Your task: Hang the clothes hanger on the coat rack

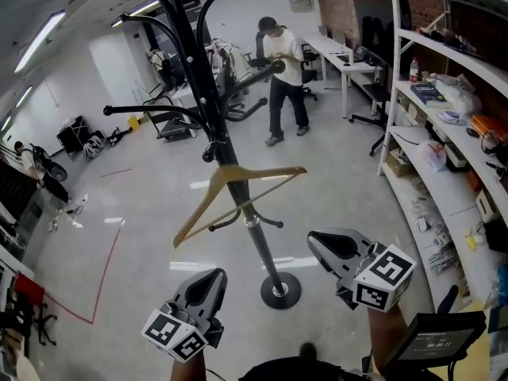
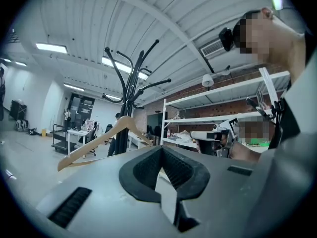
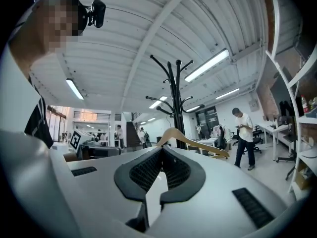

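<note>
A wooden clothes hanger hangs by its hook from the black coat rack, close to the pole, with its left end lower. The rack's round base stands on the grey floor. My left gripper is low and left of the base, shut and empty. Right of the pole, my right gripper is likewise shut on nothing. Both are well below and apart from the hanger. The left gripper view shows the hanger and rack beyond its jaws. The right gripper view shows the hanger past its jaws.
White shelving full of small items runs along the right. A person stands at the back near desks. Another person is at the far left. Red tape marks the floor. A small screen sits at the bottom right.
</note>
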{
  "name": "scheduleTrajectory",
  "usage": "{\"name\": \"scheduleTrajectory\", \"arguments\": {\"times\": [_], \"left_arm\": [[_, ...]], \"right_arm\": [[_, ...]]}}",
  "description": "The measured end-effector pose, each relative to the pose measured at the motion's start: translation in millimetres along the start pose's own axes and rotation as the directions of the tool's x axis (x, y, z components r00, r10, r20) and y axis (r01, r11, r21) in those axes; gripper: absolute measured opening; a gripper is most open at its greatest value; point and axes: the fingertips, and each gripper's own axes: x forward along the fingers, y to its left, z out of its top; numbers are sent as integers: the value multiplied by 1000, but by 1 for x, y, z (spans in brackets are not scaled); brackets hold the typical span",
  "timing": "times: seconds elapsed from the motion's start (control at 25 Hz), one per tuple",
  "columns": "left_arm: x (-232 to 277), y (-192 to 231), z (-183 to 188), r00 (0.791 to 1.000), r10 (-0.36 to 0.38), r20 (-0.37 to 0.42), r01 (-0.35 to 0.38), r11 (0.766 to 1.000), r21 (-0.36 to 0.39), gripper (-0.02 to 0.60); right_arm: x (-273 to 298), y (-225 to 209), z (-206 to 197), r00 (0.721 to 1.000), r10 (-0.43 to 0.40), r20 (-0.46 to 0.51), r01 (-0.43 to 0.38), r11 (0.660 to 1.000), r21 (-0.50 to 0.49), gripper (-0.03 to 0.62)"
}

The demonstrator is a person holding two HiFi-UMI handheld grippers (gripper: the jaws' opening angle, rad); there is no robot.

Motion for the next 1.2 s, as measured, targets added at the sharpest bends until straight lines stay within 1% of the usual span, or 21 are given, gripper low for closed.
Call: {"name": "scheduleTrajectory", "arguments": {"times": [0.12, 0.24, 0.44, 0.68, 0.8, 0.96, 1.08, 1.2], "left_arm": [[-15, -7, 2, 1000, -19, 24, 19, 1000, -6, -2], [-43, -12, -3, 999, -34, 39, 35, 999, -20, -2], [-118, -16, -24, 999, -11, 35, 12, 999, -39, -2], [-177, -31, -50, 1000, -30, 6, 31, 994, -102, -2], [-204, -53, -52, 999, -37, 2, 37, 992, -117, -2], [-231, -90, -40, 999, -23, 23, 25, 995, -97, -2], [-245, -128, -35, 999, -10, 31, 12, 998, -69, -2], [-263, -180, -35, 1000, 8, 27, -6, 998, -66, -2]], "right_arm": [[-4, 18, 3, 1000, -20, 13, 20, 1000, 2, 8], [-9, 48, -6, 999, -39, 9, 39, 999, 6, 8], [-29, 111, -27, 997, -77, -26, 78, 997, 8, 8], [-58, 178, -41, 990, -127, -57, 128, 992, 9, 8], [-76, 216, -40, 991, -117, -72, 116, 993, -11, 8], [-105, 257, -40, 994, -72, -77, 69, 997, -41, 8], [-140, 277, -37, 998, -41, -52, 38, 998, -49, 8], [-191, 288, -39, 998, -35, -53, 33, 999, -24, 8]]}}
